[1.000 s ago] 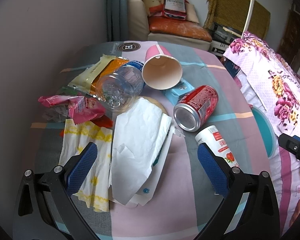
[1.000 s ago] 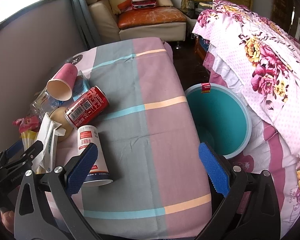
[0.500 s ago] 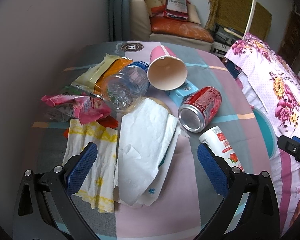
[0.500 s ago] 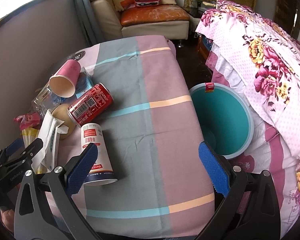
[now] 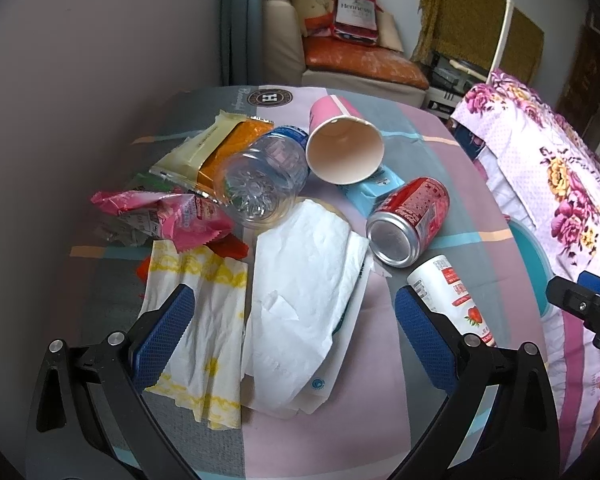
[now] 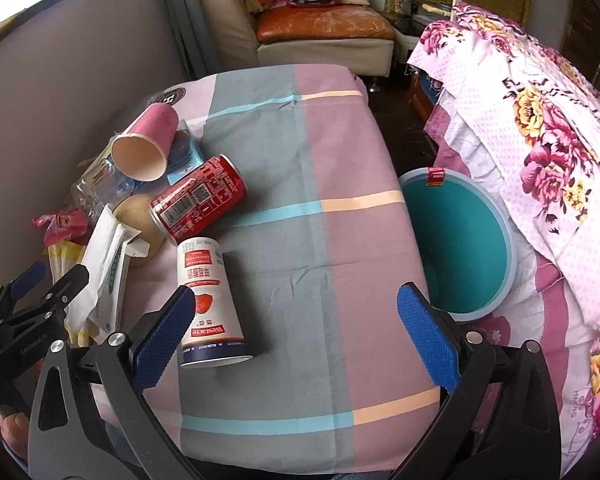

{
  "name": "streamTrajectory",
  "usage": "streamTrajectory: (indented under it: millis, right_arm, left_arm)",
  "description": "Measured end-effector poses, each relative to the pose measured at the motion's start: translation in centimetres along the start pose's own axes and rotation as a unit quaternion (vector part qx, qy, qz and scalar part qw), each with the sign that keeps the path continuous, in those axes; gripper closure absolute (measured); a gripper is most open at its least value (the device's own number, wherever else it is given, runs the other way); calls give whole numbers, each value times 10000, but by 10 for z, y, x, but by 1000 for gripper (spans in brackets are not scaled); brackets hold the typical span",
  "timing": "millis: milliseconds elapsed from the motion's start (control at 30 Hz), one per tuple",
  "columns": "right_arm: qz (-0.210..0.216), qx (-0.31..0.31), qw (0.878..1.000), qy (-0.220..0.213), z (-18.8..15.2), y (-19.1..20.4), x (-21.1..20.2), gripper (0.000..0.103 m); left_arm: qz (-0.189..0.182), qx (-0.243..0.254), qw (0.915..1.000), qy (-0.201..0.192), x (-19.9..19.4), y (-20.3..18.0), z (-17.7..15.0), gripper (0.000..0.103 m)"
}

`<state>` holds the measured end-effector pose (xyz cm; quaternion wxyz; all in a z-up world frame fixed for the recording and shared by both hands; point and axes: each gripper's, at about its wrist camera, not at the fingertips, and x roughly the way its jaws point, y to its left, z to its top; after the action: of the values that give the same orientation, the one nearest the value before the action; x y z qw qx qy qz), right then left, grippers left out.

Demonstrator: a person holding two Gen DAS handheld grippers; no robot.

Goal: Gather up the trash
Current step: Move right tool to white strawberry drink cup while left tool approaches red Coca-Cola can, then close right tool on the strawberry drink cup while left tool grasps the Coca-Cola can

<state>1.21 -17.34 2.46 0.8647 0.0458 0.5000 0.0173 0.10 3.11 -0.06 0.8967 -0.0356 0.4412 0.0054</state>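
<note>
Tongs — slightly nearer trash

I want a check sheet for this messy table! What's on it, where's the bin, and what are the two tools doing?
Surface: table under a checked cloth, trash piled at its left side.
Job's things: red can, pink cup, clear bottle, white cup, all on their sides; napkins and wrappers flat; teal bin stands off the table's right edge, nothing seen inside.
Clutter: nothing seen.
Grippers: left tool open over the napkins, holding nothing; right tool open, white cup beside its left finger.
Cables: nothing seen.
Surroundings: sofa behind, floral quilt at right.
</note>
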Motion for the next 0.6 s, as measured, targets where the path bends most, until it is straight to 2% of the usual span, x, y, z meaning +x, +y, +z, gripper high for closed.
streamTrajectory:
  millis: [233, 600]
  right_arm:
    - [65, -148, 9998, 130, 1, 15, 8, 6]
    - [543, -377, 9946, 801, 4, 43, 44, 6]
  left_arm:
    - [-7, -17, 10000, 23, 1, 4, 0, 3]
    - [88, -78, 9999, 21, 5, 26, 1, 3]
